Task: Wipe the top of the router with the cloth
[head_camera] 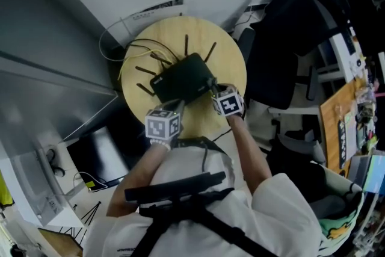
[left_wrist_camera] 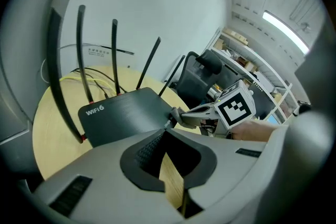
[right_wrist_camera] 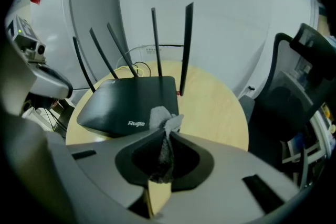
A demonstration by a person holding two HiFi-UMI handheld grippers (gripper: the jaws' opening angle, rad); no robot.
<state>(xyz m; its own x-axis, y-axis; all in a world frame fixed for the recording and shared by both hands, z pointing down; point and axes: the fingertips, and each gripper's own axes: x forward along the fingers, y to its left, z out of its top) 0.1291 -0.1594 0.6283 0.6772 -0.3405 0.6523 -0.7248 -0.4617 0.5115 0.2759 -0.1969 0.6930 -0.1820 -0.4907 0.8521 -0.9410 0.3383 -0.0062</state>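
Since the right gripper (right_wrist_camera: 160,132) has its fingers pressed together on a crumpled wad of grey cloth (right_wrist_camera: 164,117), the wiping tool is in hand, its loose end poking out past the tips at the centre of the right gripper view. Directly beyond that wad, touching it or very nearly so, lies the flat black plastic router (right_wrist_camera: 128,98). Its lettered near edge faces the fingers and its long axis runs across the frame, so most of the top stretches away to the left of the cloth. The move ahead, as I judge it, is a push forward onto the top and a sweep leftward along that axis.

The left gripper (left_wrist_camera: 167,131) has its fingers closed with nothing between them, tips just beside the router's near corner at the lower middle of the left gripper view. It is as near as the right but carries no cloth. The router rests on a round pale wooden bench (head_camera: 228,54), at the centre of the head view. Farther off, thin black antennas (right_wrist_camera: 187,44) stand upright along its rear edge, and yellow cables (left_wrist_camera: 97,80) trail behind them.
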